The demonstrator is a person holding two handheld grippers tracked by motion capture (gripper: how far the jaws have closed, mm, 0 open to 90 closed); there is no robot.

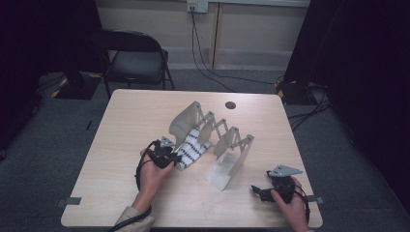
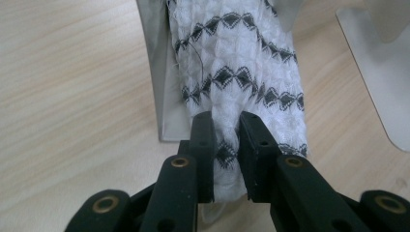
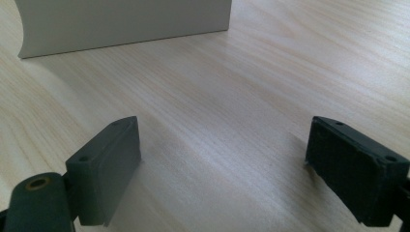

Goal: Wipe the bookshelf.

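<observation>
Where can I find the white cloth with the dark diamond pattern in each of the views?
High view: the patterned cloth lies left of centre, inside the grey folding rack, at the left gripper.
Left gripper view: it runs from top centre down to the jaws, which pinch its near end.
Right gripper view: it is absent.
Shared landmark: the wooden table, also and.

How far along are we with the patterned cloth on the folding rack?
Done: the white cloth with black diamonds already lies draped in the first slot of the accordion rack. In hand: the left gripper is pinched shut on the cloth's near end. Left: whether the cloth is going on or coming off, the rest of the move seems ahead; the right gripper sits open above bare table, idle.
</observation>
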